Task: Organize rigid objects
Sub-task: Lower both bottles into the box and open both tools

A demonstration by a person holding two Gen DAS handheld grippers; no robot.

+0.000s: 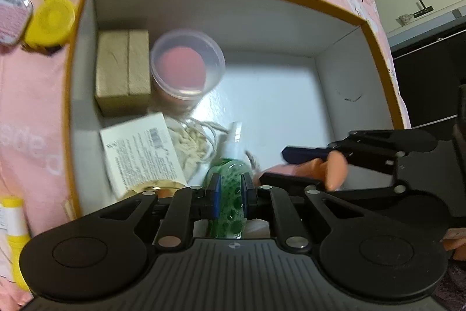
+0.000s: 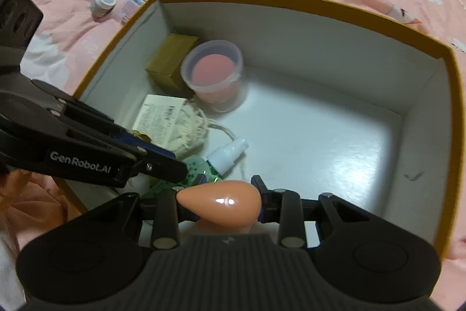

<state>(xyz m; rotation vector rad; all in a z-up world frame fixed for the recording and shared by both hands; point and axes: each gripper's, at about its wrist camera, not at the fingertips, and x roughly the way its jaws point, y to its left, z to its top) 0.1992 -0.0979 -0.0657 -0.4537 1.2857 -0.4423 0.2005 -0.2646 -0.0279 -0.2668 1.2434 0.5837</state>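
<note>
A yellow-rimmed cardboard box [image 1: 335, 10] with a white inside lies on a pink bedsheet; it also shows in the right wrist view [image 2: 364, 10]. My left gripper [image 1: 230, 188] is shut on a green spray bottle [image 1: 230, 203] with a white nozzle, held over the box's near side; the bottle also shows in the right wrist view [image 2: 227, 152]. My right gripper [image 2: 230, 188] is shut on a peach teardrop-shaped object [image 2: 221, 203], just right of the left gripper; the object also shows in the left wrist view [image 1: 335, 168].
In the box stand a gold carton [image 1: 122, 75], a clear tub with pink contents [image 1: 188, 64], a labelled white packet [image 1: 142, 153] and a cord bundle [image 1: 192, 142]. A yellow-lidded jar [image 1: 49, 22] and small tin [image 1: 11, 16] lie left of the box.
</note>
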